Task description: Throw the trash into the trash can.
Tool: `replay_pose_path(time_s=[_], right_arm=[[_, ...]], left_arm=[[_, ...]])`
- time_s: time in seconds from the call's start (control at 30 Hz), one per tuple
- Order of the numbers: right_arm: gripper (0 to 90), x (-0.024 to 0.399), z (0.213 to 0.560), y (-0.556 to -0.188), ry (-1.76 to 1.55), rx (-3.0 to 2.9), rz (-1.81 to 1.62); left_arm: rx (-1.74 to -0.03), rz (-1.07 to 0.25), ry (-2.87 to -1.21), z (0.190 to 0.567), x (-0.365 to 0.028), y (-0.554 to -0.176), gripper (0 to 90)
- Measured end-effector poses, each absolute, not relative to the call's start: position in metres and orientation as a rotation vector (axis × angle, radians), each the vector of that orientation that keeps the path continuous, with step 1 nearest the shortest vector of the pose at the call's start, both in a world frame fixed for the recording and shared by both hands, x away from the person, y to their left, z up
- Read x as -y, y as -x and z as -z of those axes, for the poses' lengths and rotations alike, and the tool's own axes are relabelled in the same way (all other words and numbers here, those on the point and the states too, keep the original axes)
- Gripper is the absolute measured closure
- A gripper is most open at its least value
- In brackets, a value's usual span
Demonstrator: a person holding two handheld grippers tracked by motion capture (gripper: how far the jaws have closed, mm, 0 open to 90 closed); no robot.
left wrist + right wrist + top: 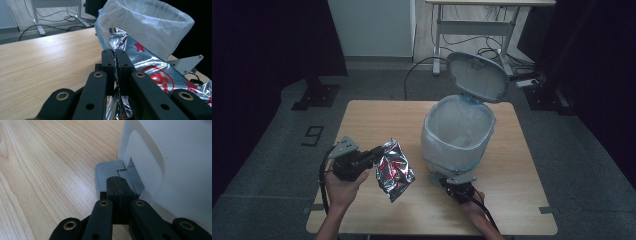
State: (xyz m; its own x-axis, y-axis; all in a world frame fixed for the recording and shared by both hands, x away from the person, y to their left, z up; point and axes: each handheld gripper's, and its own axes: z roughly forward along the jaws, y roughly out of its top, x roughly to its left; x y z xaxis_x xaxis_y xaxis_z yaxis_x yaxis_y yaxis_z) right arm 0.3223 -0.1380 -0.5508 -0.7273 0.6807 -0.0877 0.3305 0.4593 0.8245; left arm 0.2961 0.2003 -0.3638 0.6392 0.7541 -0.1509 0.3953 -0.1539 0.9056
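Observation:
A crinkled silver foil bag (394, 170) with red print hangs just above the wooden table (377, 117), left of a white pedal bin (457, 132). My left gripper (373, 153) is shut on the bag's upper left edge; in the left gripper view the foil (147, 65) runs between the closed jaws toward the bin's clear liner (150, 22). The bin's lid (477, 76) stands open. My right gripper (451, 182) is shut with nothing in it, and its tips (118, 182) rest on the grey ribbed pedal (107, 173) at the bin's foot.
The bin takes up the table's right half, its liner folded over the rim. A desk frame (472, 25) and loose cables (492, 50) stand on the floor beyond the table. Bare wood lies at the far left of the table.

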Motion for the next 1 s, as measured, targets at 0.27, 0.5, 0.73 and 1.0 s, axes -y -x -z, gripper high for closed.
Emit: replay_pose_path(time_s=[0.27, 0.5, 0.73, 1.0], right_arm=[[90.0, 0.138, 0.551, -0.322, -0.847, -2.306, -1.172], [90.0, 0.138, 0.551, -0.322, -0.848, -2.305, -1.171], [90.0, 0.138, 0.551, -0.322, -0.848, -2.308, -1.167], [90.0, 0.138, 0.551, -0.322, -0.848, -2.306, -1.168]], left_arm=[[-0.9, -0.419, -1.782, 0.353, -0.192, -0.298, 87.2], [-0.892, -0.417, -1.776, 0.346, -0.191, -0.299, 87.2], [-0.883, -0.424, -1.778, 0.337, -0.19, -0.301, 87.2], [-0.872, -0.427, -1.783, 0.329, -0.186, -0.303, 87.2]])
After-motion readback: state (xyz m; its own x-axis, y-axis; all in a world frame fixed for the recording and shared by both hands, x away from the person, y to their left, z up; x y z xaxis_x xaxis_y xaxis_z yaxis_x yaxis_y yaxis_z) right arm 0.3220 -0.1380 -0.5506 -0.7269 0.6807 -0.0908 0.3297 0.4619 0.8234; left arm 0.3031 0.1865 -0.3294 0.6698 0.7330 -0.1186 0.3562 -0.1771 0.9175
